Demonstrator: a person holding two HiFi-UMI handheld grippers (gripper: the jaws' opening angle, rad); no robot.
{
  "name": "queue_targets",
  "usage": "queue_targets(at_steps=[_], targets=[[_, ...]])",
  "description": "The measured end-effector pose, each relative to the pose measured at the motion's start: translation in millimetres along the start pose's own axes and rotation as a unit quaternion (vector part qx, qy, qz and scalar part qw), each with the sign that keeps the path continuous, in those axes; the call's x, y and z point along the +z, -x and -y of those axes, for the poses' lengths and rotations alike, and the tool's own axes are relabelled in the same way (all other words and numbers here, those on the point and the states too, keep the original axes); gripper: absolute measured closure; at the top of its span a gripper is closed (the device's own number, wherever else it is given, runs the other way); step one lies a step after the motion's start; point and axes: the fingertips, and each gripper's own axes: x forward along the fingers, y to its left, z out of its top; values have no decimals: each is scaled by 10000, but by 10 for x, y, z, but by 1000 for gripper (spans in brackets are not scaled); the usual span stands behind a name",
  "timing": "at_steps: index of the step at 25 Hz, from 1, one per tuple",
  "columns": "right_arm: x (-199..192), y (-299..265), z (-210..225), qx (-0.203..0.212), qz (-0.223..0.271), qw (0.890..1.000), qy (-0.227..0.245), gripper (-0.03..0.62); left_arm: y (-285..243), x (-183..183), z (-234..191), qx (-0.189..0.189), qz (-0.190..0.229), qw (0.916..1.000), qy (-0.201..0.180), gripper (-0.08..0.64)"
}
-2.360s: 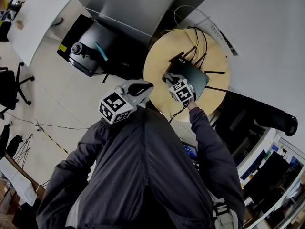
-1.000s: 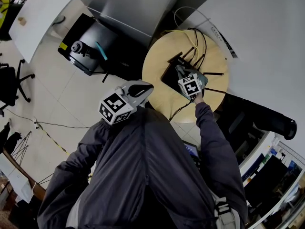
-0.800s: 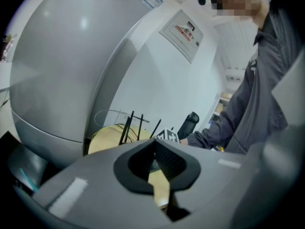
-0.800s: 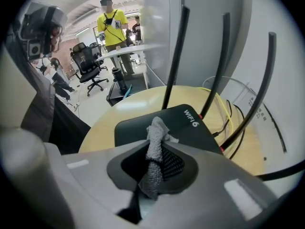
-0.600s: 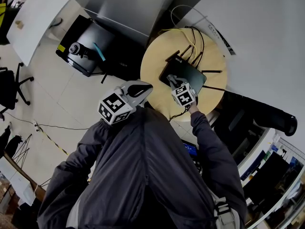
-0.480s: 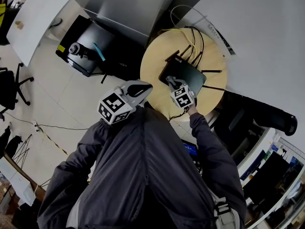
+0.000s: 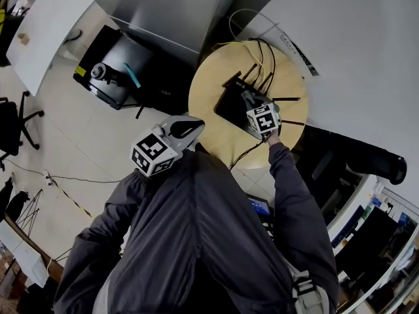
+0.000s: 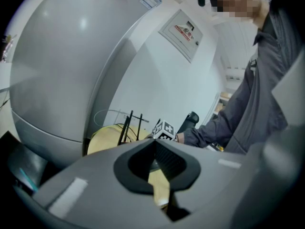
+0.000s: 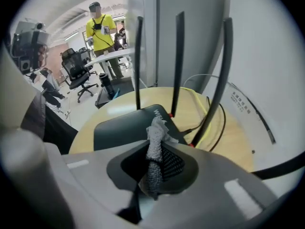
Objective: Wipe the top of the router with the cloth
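A black router [image 7: 230, 103] with several upright antennas [image 9: 177, 61] lies on a round wooden table [image 7: 216, 133]. My right gripper [image 7: 252, 103] is over the router's right part, shut on a grey cloth [image 9: 155, 151]. In the right gripper view the cloth sticks out from between the jaws above the router's dark top [image 9: 124, 125]. My left gripper [image 7: 186, 128] is held back near my chest, left of the table, shut with nothing in it. From the left gripper view the table [image 8: 102, 140] and the antennas [image 8: 127, 125] show in the distance.
Black and yellow cables [image 7: 262, 51] run over the table's far side. A large white curved wall [image 7: 353, 57] stands to the right. A black case [image 7: 121, 70] lies on the floor to the left, near a white desk [image 7: 42, 25]. A person in yellow [image 9: 100, 30] stands far off.
My right gripper with the cloth has swept back and forth across the router's top, lately going from the near left part towards the right. The left gripper has stayed still.
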Motion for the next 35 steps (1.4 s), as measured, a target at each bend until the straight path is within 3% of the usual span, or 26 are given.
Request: queue_targets(at_steps=[5,10,16,28,35], targets=[[-11,-76,343,-257,-124,9996,-65,560,15,7,-12,24,14,10000,-21,560],[-70,-77,311,-227,-170,9995,-165,560,37,-2,2,27,20,10000,-7,560],[-153,-23,-60,6,-201,9997,106,561,16,-6,18,-42,-1,10000,-31,560],[-385,163,-887,456,-112,9989,81,560,-103,-21,103,-360,-179,9991,-147,560],[-412,214,-988,660,39,9978,-84,560,-235,-10,203,-591,-310,9974,-264,560]])
